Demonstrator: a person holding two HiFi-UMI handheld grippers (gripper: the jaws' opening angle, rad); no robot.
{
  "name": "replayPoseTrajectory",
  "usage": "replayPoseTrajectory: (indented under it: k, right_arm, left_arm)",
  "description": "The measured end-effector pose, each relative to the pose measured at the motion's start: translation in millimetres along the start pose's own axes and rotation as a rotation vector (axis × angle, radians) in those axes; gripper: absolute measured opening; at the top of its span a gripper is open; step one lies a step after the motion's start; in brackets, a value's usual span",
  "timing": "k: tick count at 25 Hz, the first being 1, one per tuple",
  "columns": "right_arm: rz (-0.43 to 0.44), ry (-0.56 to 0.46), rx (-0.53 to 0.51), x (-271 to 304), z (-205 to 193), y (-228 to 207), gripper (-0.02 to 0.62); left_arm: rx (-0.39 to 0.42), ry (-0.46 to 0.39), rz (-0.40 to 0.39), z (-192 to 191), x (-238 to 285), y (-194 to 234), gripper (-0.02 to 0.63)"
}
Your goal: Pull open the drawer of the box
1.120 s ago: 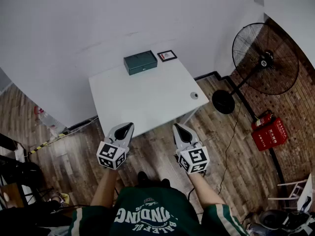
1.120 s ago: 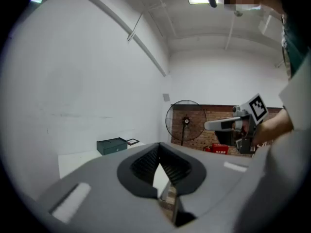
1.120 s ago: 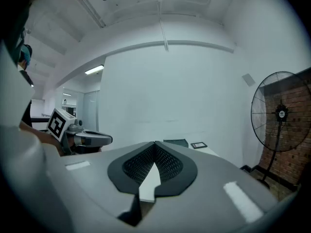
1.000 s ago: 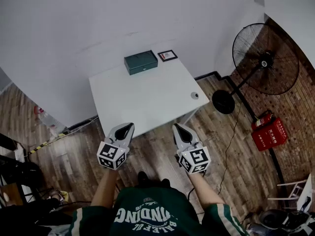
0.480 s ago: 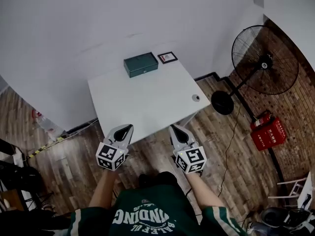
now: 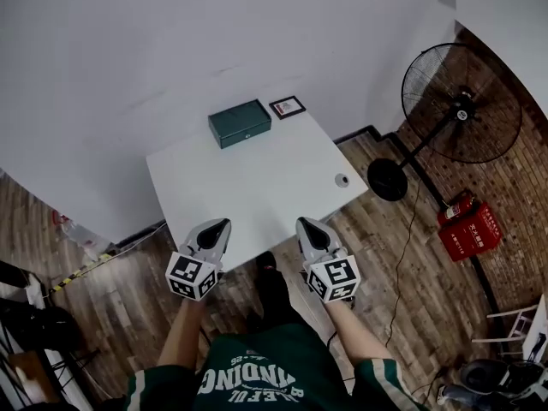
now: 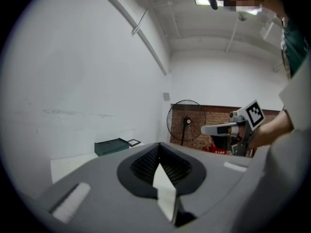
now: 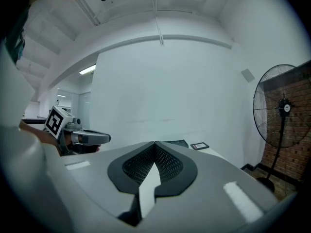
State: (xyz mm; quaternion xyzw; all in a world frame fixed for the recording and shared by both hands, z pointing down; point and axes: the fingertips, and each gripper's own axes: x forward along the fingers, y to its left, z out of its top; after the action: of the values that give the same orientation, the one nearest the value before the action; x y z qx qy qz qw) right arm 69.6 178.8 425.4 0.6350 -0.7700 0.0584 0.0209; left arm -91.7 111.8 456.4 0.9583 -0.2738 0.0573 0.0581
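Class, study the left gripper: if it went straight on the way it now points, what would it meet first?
Probably the white table: the left gripper, jaws shut, points over its near edge. The green box lies left of that line in the left gripper view. Height above the table is unclear.

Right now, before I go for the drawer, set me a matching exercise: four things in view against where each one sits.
Things:
1. green box
2. framed card
3. standing fan
4. red box

Places:
A. low on the wooden floor, at the foot of the brick wall
B. on the white table, at its far edge
C. on the table, just right of the green box
D. upright on a round black base, off the table's right side

Pairs: 1-B, 2-C, 3-D, 4-A
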Motion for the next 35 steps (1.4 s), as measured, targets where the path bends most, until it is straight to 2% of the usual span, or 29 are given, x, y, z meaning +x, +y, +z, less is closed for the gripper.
replayPoseTrajectory:
  k: [10, 22, 28, 35]
  right_arm:
    - [0.056, 0.013, 0.038, 120.8, 8.6, -43.6, 0.002]
    - [0.170, 0.079, 0.026, 279.4, 12.8, -90.4, 0.002]
    - [0.220, 0.139, 0.028, 337.2, -13.4, -105.2, 0.002]
    - [0.266, 0.250, 0.051, 375.6, -69.5, -112.8, 0.002]
  left_arm:
    - [-0.010, 0.034, 0.031, 8.4, 75.7, 77.0, 0.052]
    - [-0.076, 0.070, 0.112, 24.4, 170.5, 170.2, 0.052]
    - [-0.115, 0.094, 0.139, 10.5, 206.5, 194.6, 0.052]
    - [-0.160, 0.146, 0.171, -17.7, 223.9, 210.9, 0.052]
